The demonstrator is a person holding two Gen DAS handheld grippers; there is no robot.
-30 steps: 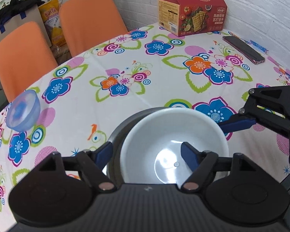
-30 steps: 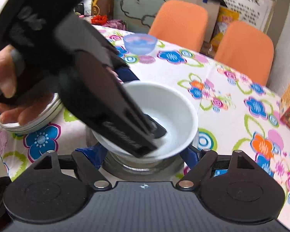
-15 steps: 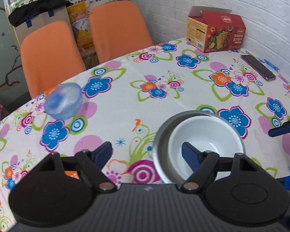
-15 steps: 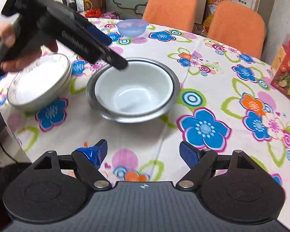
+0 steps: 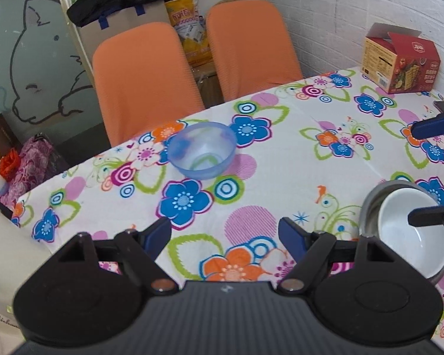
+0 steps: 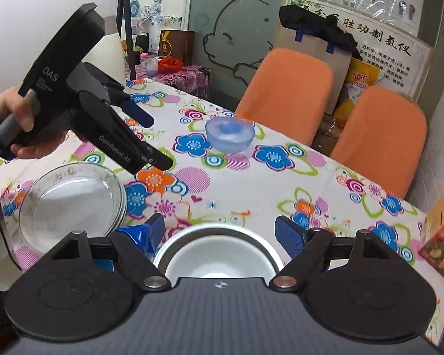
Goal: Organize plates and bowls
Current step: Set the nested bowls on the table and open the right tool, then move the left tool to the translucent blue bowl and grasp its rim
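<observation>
Reaching for the blue bowl point(image 5: 202, 151) looks like the next step, and that's where the risk sits. It is thin translucent plastic, alone on the bench point(image 5: 296, 177) beyond the white bowl point(image 5: 411, 230), near the far edge by the orange chairs point(image 5: 145, 80). A push from one finger before the other lands would likely skate it toward that edge; a pinch on the thin rim could tip it.

The left gripper point(image 5: 225, 233) has its fingers spread, nothing between them, just tablecloth below. The right gripper point(image 6: 220, 235) is also open and empty, hovering just this side of the white bowl, which sits nested in a metal bowl point(image 6: 222, 229). A glass plate point(image 6: 71, 198) lies left of that stack, under the left gripper's path, so a low swing could clip it.

Versus a second ago: the left gripper's fingers straddled the white bowl's rim; now it is clear of the stack and faces the blue bowl. The right gripper has backed off and lifted.
</observation>
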